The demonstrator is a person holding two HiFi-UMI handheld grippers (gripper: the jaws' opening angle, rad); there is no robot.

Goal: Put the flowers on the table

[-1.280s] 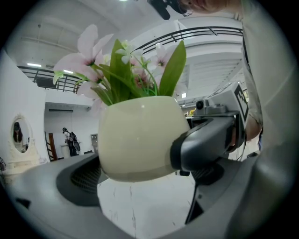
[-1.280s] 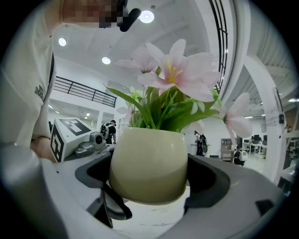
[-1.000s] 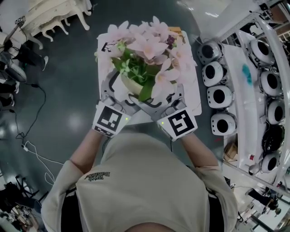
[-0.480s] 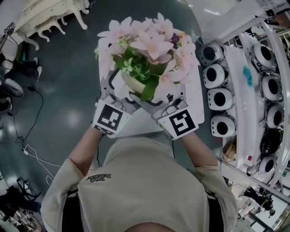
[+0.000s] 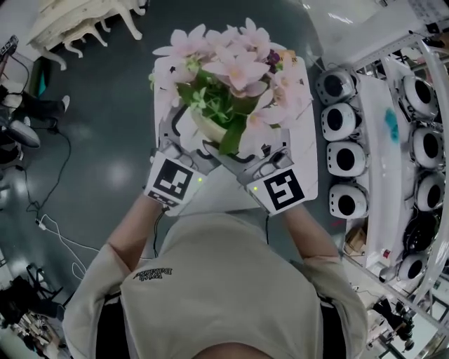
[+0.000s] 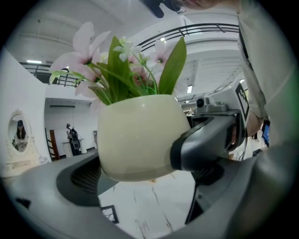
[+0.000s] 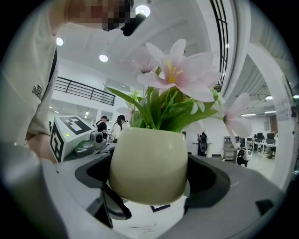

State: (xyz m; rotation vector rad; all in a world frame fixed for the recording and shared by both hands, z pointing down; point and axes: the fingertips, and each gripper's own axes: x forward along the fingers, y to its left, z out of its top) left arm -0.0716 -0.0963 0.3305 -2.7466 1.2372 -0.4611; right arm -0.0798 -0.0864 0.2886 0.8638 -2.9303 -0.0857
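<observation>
A cream round pot (image 5: 208,129) of pink flowers (image 5: 235,66) with green leaves hangs a little above the white marbled table (image 5: 303,165). My left gripper (image 5: 184,150) and right gripper (image 5: 242,156) clamp the pot from opposite sides, each shut on it. In the left gripper view the pot (image 6: 140,135) fills the space between the jaws of the left gripper (image 6: 149,161), with a strip of tabletop (image 6: 154,205) below it. The right gripper view shows the pot (image 7: 149,163) in the right gripper (image 7: 152,186) and the left gripper's marker cube (image 7: 70,133) beyond it.
A row of round white devices with dark centres (image 5: 342,160) sits on a white rack right of the table. Cream carved furniture (image 5: 84,21) stands at the far left. Cables (image 5: 49,224) trail over the dark floor. People stand far off in the hall (image 7: 119,126).
Both grippers keep their hold on the pot. Pot and grippers have barely shifted over the table; the head view has drifted slightly.
</observation>
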